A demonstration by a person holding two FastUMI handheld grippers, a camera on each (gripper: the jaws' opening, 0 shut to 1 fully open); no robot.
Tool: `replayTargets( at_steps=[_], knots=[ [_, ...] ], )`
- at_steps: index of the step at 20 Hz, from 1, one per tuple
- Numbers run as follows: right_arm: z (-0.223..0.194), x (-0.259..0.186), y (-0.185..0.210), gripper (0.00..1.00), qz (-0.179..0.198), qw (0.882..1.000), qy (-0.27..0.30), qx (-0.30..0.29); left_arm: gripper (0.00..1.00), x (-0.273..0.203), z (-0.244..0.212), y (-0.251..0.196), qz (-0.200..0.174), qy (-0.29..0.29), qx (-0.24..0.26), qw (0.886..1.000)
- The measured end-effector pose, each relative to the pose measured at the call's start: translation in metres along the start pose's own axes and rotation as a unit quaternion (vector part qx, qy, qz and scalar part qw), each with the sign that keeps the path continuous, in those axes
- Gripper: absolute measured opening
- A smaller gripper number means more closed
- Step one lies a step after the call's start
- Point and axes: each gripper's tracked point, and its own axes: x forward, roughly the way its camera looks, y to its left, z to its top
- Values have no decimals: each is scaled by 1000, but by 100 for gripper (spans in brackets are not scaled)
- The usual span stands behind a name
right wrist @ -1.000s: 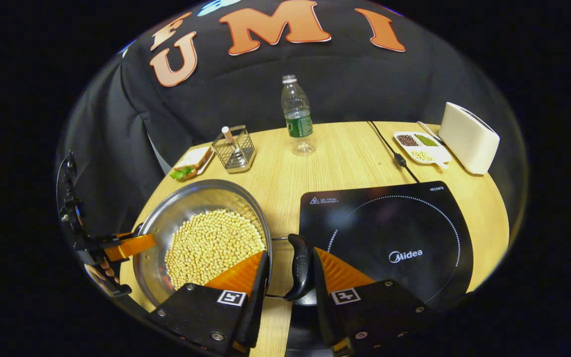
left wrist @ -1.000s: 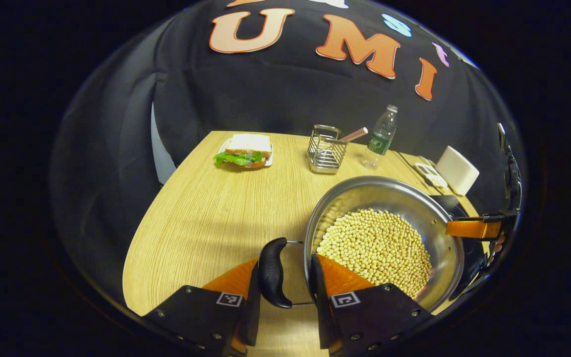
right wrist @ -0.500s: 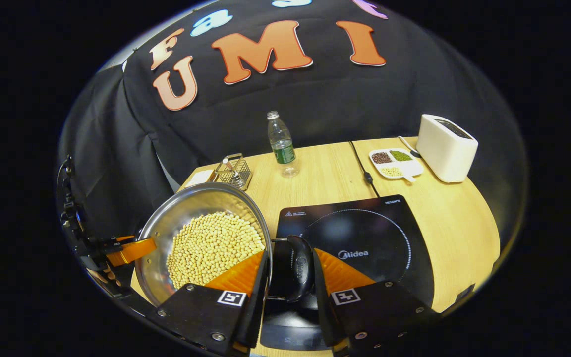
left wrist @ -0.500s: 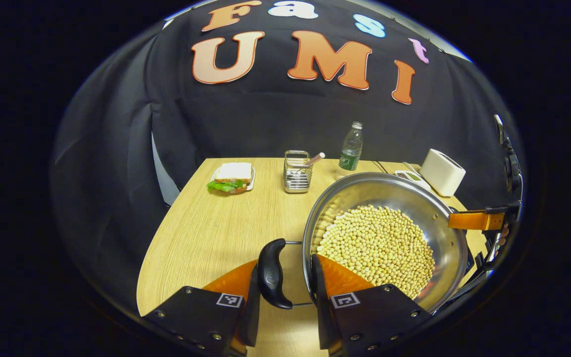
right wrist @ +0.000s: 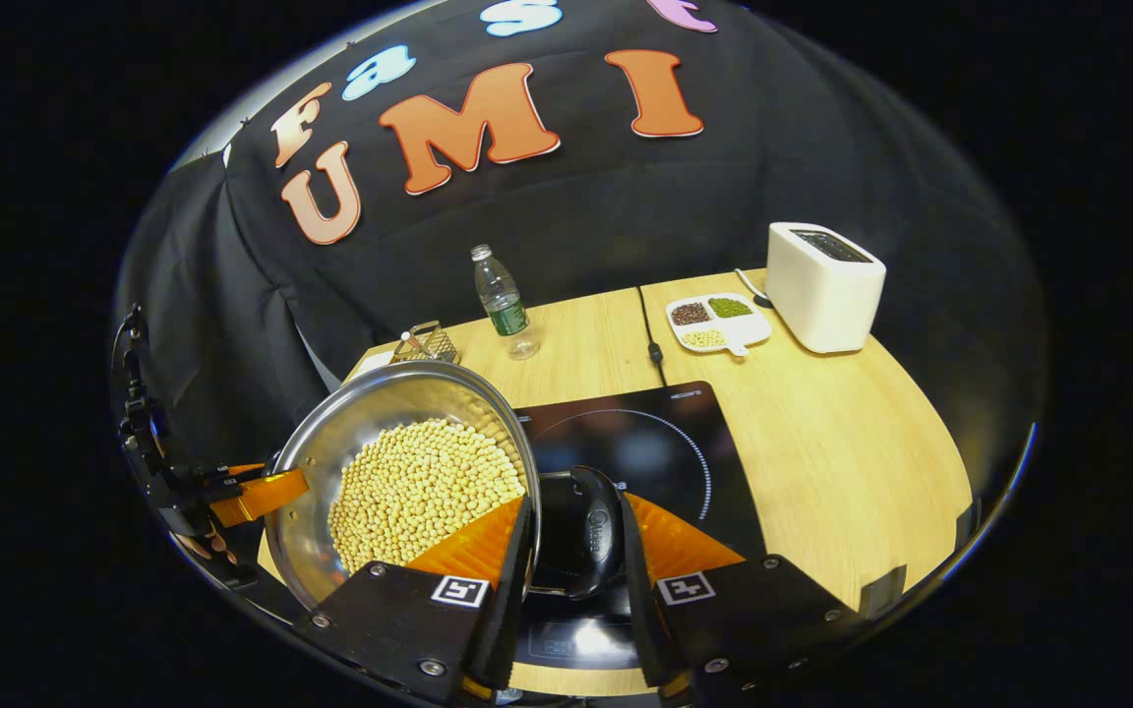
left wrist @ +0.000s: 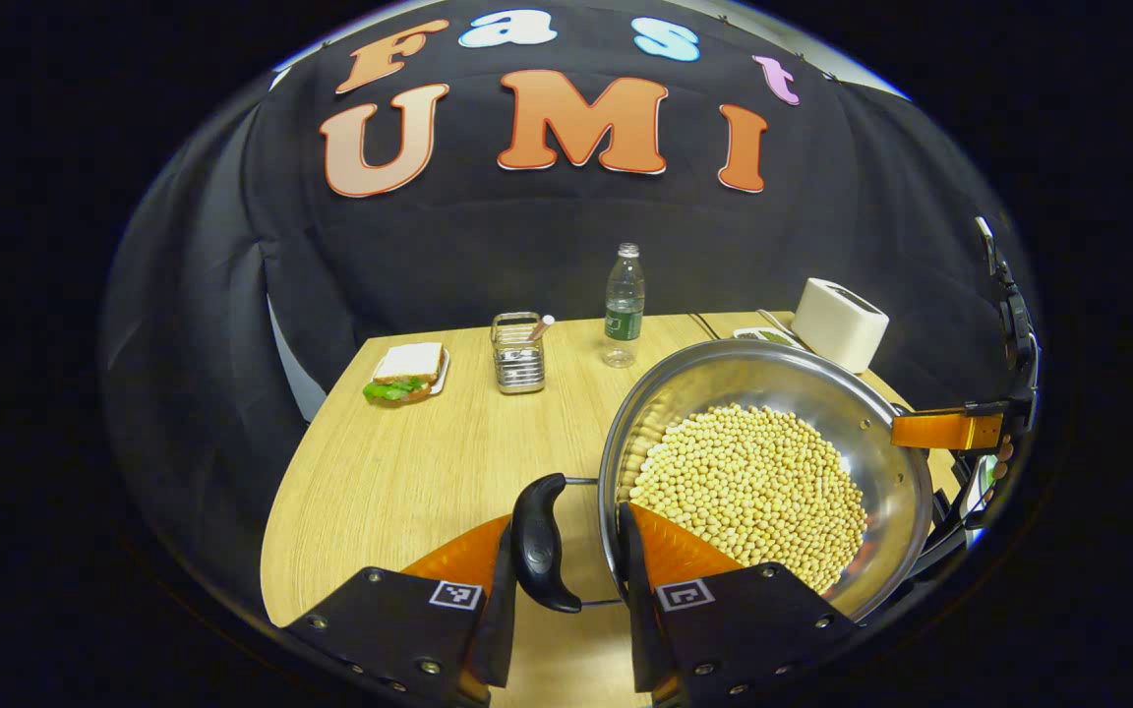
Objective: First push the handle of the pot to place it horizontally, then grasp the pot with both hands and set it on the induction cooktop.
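Though beside the pot (right wrist: 399,462), bottle (right wrist: 500,300) and toaster (right wrist: 822,285) apart.

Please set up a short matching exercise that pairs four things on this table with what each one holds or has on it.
Things:
1. pot
2. wire basket
3. divided tray
4. small plate

Contents:
A. a sandwich with green lettuce
B. three separate heaps of beans, dark, green and pale
C. a full layer of pale yellow beans
D. a stick leaning against its rim

Pairs: 1-C, 2-D, 3-B, 4-A
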Motion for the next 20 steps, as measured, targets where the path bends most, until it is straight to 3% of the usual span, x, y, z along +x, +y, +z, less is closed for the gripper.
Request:
replayTargets(
  at_steps=[20],
  knots=[
    [-8, 2, -119, 48, -31, 997, 30, 60, 49, 54, 3, -124, -20, 43, 45, 998]
  ],
)
